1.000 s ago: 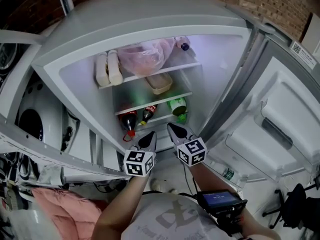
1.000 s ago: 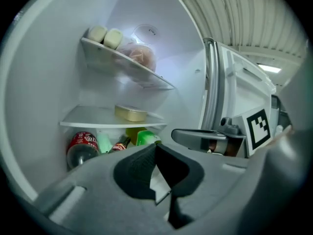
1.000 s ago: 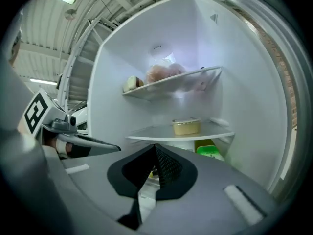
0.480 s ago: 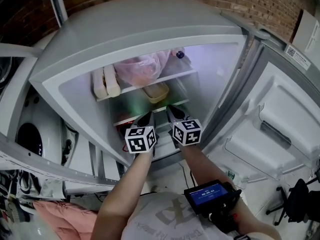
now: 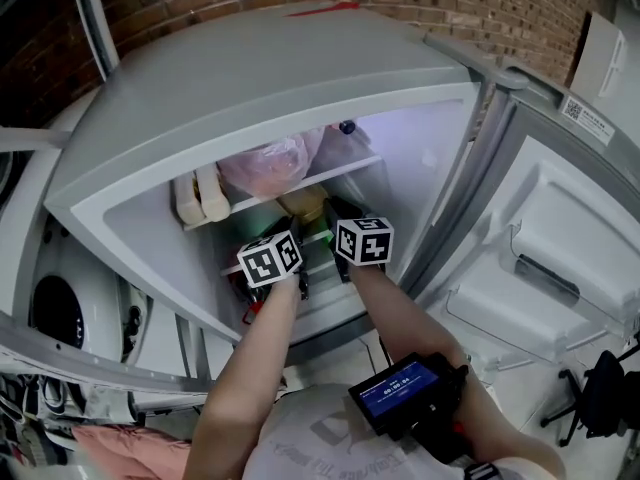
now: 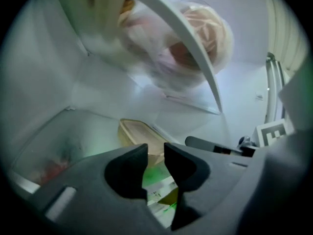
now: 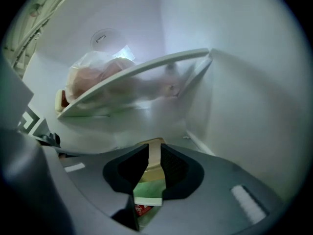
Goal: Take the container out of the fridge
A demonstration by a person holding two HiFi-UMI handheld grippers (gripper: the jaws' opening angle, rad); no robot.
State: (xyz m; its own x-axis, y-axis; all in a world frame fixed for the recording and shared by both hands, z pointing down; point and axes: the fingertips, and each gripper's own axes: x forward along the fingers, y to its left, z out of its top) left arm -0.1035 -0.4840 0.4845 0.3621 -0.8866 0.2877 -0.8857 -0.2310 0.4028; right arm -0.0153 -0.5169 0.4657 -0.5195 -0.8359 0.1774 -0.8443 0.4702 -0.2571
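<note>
The container (image 5: 304, 204) is a shallow beige tub on the fridge's middle glass shelf, partly hidden behind both grippers in the head view. My left gripper (image 5: 292, 234) reaches into the fridge just below and left of it. In the left gripper view the container (image 6: 138, 136) lies just beyond the left gripper (image 6: 155, 154). Its jaws are opening, with nothing between them. My right gripper (image 5: 336, 211) is at the tub's right end. In the right gripper view the container (image 7: 154, 163) shows through the narrow gap of the right gripper (image 7: 154, 147). Those jaws are also opening, with nothing pressed between them.
A pink plastic bag (image 5: 268, 163) and two cream bottles (image 5: 198, 196) fill the upper shelf (image 5: 350, 168) above the grippers. Green and red bottles (image 6: 157, 182) lie on the shelf below. The open fridge door (image 5: 540, 258) stands at the right, a washing machine (image 5: 55, 308) at the left.
Both grippers have moved up from the fridge's lower front edge and in to the middle shelf, next to the container. Their jaws, shut before, have parted.
</note>
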